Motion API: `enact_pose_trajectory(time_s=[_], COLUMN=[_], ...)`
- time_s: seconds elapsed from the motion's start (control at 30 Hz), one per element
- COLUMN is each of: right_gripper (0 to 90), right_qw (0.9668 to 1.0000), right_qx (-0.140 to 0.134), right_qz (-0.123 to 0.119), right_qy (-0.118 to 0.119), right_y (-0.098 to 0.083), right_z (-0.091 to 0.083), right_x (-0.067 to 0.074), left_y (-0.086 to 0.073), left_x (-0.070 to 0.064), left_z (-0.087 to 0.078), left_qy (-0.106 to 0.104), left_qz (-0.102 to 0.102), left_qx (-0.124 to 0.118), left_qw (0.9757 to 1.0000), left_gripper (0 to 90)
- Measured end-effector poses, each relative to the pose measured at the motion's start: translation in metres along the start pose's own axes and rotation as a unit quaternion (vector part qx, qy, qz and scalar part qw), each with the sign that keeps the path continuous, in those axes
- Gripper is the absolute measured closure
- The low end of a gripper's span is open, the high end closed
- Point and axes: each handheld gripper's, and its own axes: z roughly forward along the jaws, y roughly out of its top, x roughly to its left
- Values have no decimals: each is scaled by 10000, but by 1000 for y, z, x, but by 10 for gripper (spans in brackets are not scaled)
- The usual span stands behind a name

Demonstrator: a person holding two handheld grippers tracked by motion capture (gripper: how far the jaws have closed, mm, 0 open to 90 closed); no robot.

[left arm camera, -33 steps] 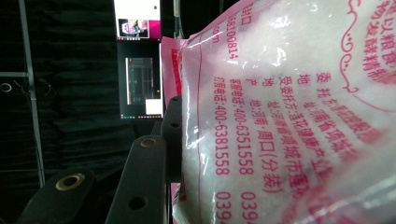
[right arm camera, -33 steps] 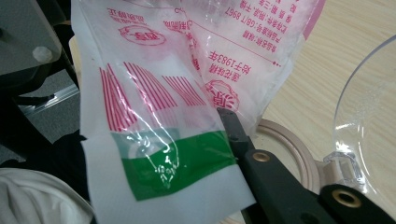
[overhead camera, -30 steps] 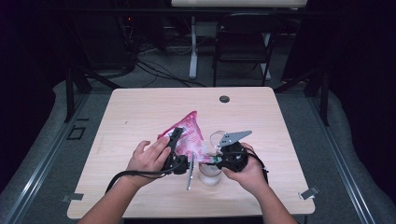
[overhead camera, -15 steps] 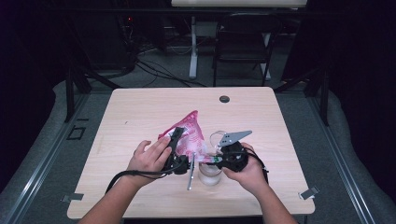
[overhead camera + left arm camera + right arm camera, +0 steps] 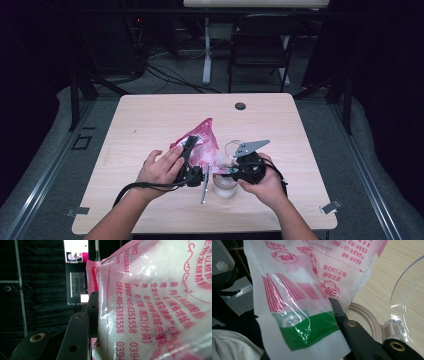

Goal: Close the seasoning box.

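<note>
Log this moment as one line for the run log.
left gripper: shut on bag | right gripper: shut on bag corner | jar: lid open, under bag | hands: holding position

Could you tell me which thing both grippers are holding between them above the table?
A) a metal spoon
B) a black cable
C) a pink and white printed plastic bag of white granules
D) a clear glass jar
C: in the high view the bag sits between the left gripper and the right gripper, and each gripper view shows its jaws clamped on the bag's printed film.
</note>
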Motion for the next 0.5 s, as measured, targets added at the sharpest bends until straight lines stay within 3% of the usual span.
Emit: enact_pose_trajectory(time_s=[0.07, 0.2, 0.5], right_gripper=[900, 900, 900], right_qw=[10000, 10000, 10000], right_qx=[-16, 3, 16], right_qz=[23, 2, 51], right_qy=[-16, -22, -17], right_y=[0, 0, -1], right_z=[1, 0, -1], right_x=[0, -1, -2], left_y=[1, 2, 5], left_x=[2, 1, 2], left_z=[-1, 0, 0], left_qy=[16, 21, 30], left_qz=[100, 28, 71], left_qx=[34, -24, -19], left_qw=[9999, 10000, 10000], left_gripper=[670, 670, 670])
